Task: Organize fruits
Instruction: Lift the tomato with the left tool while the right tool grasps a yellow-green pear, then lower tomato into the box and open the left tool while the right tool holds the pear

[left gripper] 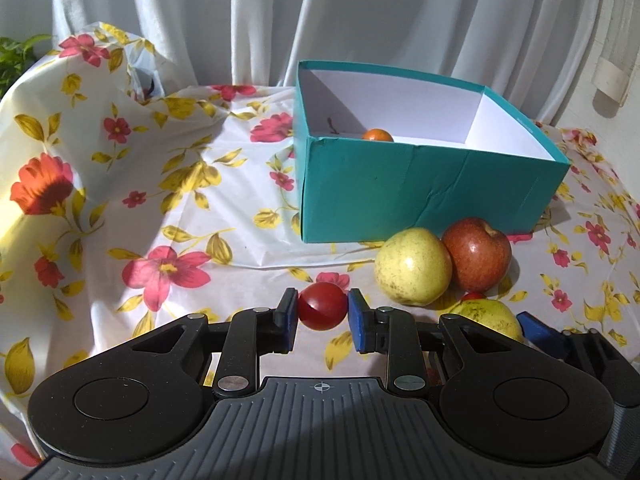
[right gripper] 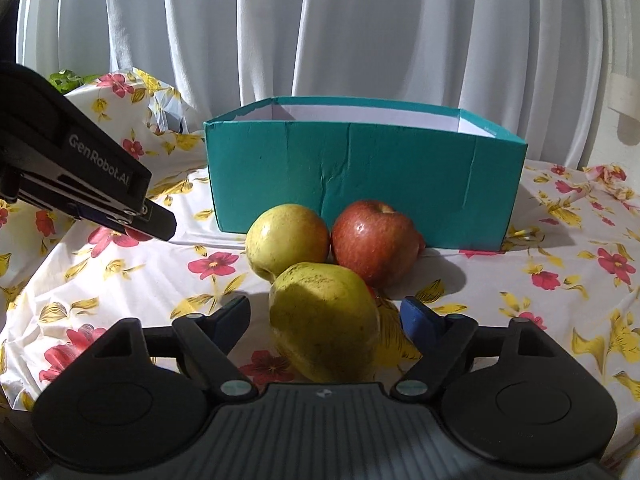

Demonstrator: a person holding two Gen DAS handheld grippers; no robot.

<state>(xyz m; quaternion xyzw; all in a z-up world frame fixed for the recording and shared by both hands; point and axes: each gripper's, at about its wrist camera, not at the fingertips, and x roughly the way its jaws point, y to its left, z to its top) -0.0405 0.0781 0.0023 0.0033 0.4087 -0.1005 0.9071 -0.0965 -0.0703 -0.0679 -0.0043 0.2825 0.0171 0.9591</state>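
Note:
My left gripper [left gripper: 322,314] is shut on a small red tomato [left gripper: 322,306] just above the flowered cloth, left of the fruit pile. My right gripper [right gripper: 325,316] is open, its fingers on either side of a yellow-green pear [right gripper: 324,320] without touching it. Behind the pear lie a yellow apple [right gripper: 287,240] and a red apple [right gripper: 374,242], also seen in the left wrist view as the yellow apple [left gripper: 412,266] and red apple [left gripper: 478,254]. A teal box [left gripper: 420,196] stands behind them with a small orange fruit [left gripper: 377,135] inside.
The flowered cloth [left gripper: 160,200] is rumpled and rises at the back left. A white curtain [right gripper: 320,32] hangs behind the box. The left gripper's body [right gripper: 80,172] shows at the left in the right wrist view. A small red fruit [left gripper: 474,296] peeks out between the apples and pear.

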